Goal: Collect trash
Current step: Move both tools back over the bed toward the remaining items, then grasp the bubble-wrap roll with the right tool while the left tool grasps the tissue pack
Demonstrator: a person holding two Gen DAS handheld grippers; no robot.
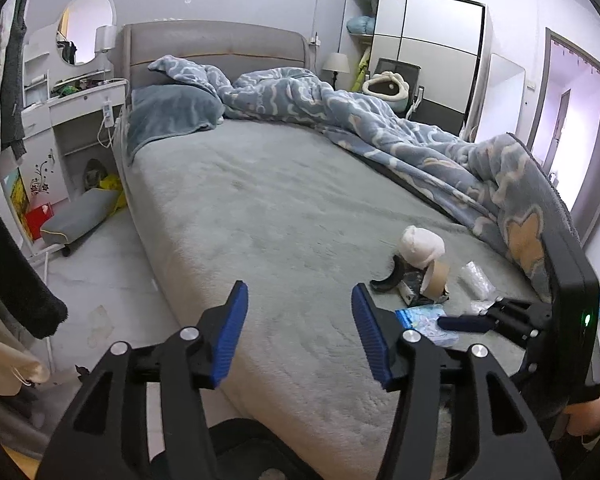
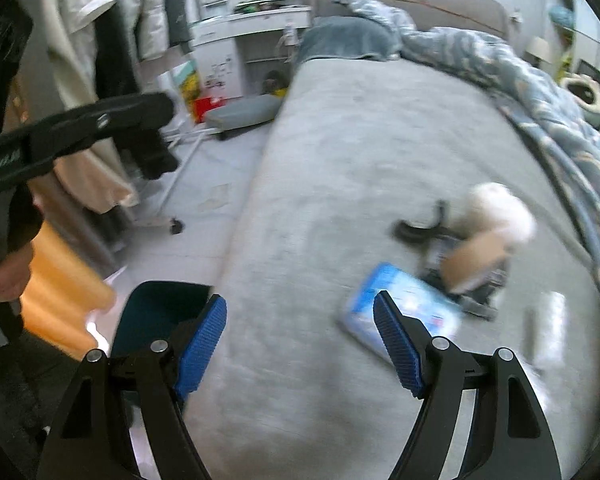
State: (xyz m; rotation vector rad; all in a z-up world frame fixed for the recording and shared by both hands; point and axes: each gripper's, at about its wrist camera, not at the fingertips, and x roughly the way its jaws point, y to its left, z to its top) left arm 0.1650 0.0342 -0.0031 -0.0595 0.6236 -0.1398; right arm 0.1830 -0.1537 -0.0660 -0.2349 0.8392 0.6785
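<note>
The jaws of both tools stand apart and nothing is between them. The left gripper [image 1: 300,332] hangs over the near end of the bed [image 1: 260,208], close to its left edge, above bare grey cover. The right gripper [image 2: 300,340] is over the same end, and its right finger passes in front of a blue-and-white packet [image 2: 420,308], but I cannot tell if it touches it; that view is blurred.

The trash lies in a small group on the bed cover near the foot, toward the right edge where the blue patterned blanket [image 1: 400,132] is pushed aside. There is a white crumpled wad [image 1: 422,246], a roll of brown tape [image 1: 436,278] leaning on a dark wrapper [image 1: 410,292], a black curved piece [image 1: 392,278], and clear plastic wrap [image 1: 476,280] a little beside them. The packet is nearest to the foot edge.

I think the blanket was folded away to leave the pieces free. Open jaws suit a reach for the next piece; the packet seems the likely one. A dark bin [image 2: 160,312] shows below the foot edge, probably for dropping.
</note>
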